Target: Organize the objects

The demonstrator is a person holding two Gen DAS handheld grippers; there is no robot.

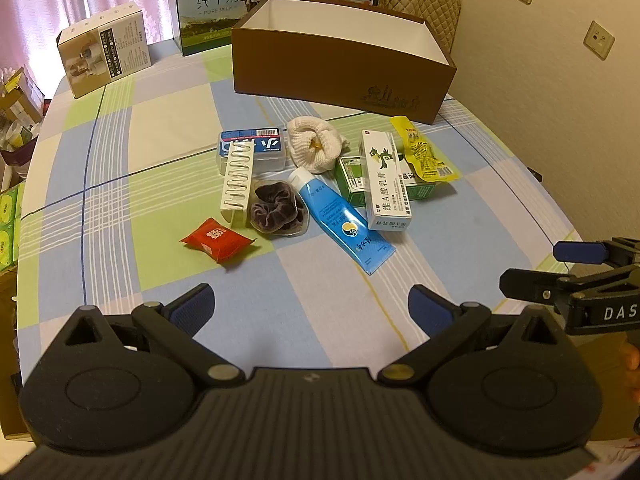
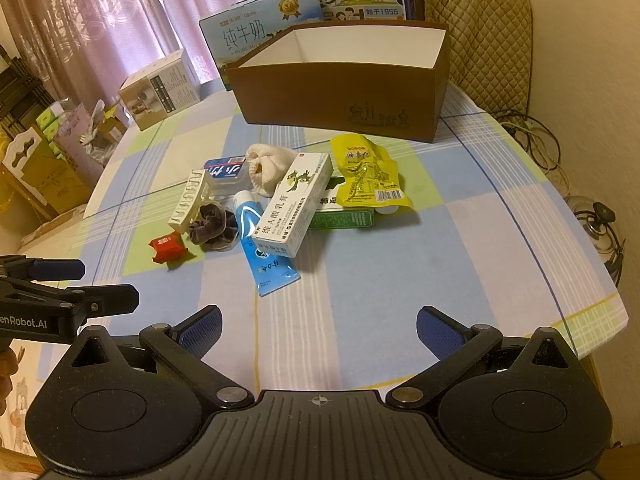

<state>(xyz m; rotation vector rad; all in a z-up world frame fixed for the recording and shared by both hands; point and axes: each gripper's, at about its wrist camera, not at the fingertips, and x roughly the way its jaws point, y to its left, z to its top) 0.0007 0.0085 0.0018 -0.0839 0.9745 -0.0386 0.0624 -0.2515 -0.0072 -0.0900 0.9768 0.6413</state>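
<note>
A pile of small items lies mid-table: a red packet (image 1: 216, 239), a dark velvet scrunchie (image 1: 276, 208), a white hair claw (image 1: 239, 176), a blue tube (image 1: 342, 220), a white ointment box (image 1: 385, 180) on a green box (image 1: 352, 178), a yellow snack pouch (image 1: 424, 152), a rolled white cloth (image 1: 316, 144) and a clear blue-labelled case (image 1: 256, 148). Behind them stands an open brown box (image 1: 340, 64), nothing visible inside. My left gripper (image 1: 310, 308) is open near the front edge, short of the pile. My right gripper (image 2: 318, 330) is open too, beside it.
On the checked tablecloth (image 2: 400, 264) at the back stand milk cartons (image 1: 224, 4) and a small beige box (image 1: 106, 46). A quilted chair back (image 2: 480, 32) is behind the brown box. Cables (image 2: 532, 136) lie off the table's right edge; stacked cartons (image 2: 52, 152) sit to the left.
</note>
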